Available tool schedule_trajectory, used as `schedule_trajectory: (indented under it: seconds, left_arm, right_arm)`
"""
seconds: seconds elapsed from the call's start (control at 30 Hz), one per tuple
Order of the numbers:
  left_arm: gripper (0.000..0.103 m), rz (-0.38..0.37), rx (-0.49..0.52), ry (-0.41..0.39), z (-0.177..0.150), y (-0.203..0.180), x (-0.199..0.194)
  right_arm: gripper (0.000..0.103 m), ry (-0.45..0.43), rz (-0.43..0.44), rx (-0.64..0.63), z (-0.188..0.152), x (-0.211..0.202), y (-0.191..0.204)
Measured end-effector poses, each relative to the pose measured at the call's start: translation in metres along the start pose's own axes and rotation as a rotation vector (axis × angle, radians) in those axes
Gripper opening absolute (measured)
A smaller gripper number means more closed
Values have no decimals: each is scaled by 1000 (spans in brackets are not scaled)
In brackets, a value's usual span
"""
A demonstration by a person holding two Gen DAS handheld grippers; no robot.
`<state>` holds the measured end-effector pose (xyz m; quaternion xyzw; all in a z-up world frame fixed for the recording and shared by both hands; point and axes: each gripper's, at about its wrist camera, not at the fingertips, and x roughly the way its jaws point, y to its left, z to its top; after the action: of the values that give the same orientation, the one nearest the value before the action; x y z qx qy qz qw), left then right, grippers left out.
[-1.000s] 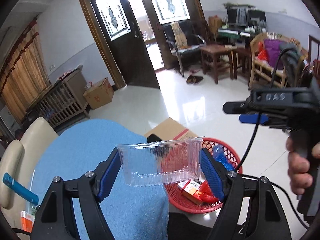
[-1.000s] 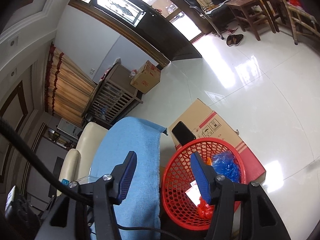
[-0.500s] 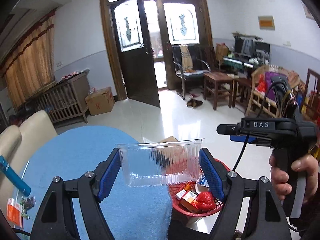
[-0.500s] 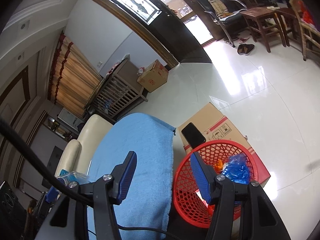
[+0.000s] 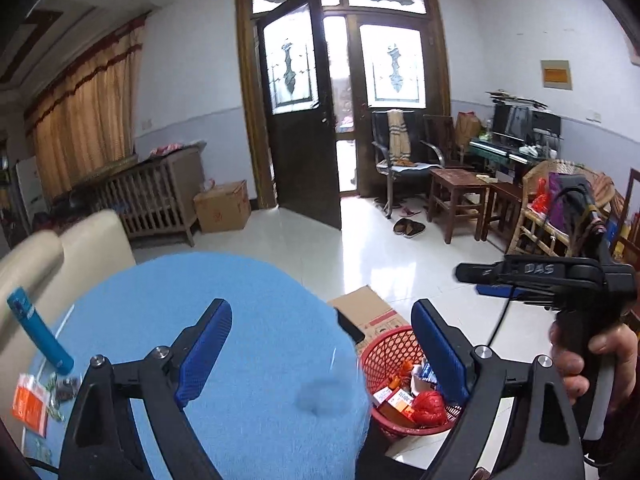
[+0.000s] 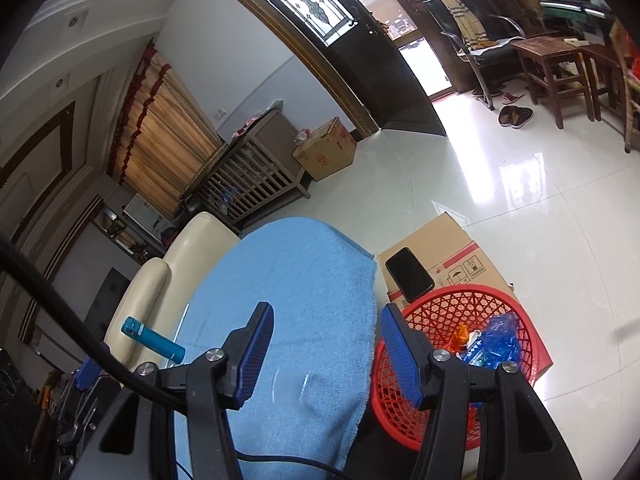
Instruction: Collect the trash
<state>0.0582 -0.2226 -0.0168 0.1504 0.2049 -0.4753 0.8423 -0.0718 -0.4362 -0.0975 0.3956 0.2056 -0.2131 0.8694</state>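
the left hand-held gripper (image 5: pixel 320 320) has just been opening its jaws and now grips nothing. the clear tub (image 5: pixel 328 394) is a faint blur below them, over the edge of the counter's blue cloth (image 5: pixel 240 320), just left of the red basket (image 5: pixel 384 344). the right hand-held gripper (image 6: pixel 327 320) hangs part-open and empty.

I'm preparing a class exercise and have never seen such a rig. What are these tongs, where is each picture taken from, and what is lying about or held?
No robot: a person holds two two-finger grippers, each with a camera looking along its fingers. One picture comes from the left gripper, the other from the right gripper. Both are open and empty; the left's jaws have just been opening, nothing between them. A blue cloth is spread out, a blue tube near it. Beside it stands a red basket of trash.
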Motion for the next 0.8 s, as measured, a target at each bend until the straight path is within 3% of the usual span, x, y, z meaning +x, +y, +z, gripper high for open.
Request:
schedule_trajectory:
  seconds: [0.3, 0.47, 0.53, 0.8]
  left_arm:
    - [91, 78, -52, 80, -24, 33, 19]
    - [91, 96, -65, 115, -38, 39, 22]
    - [91, 105, -46, 117, -43, 39, 22]
    - [91, 143, -105, 149, -47, 57, 27]
  right_arm:
    - [61, 55, -8, 25, -5, 11, -20]
    - [61, 135, -35, -56, -15, 51, -15]
    - [61, 162, -44, -7, -19, 65, -23]
    - [61, 119, -69, 49, -12, 58, -39]
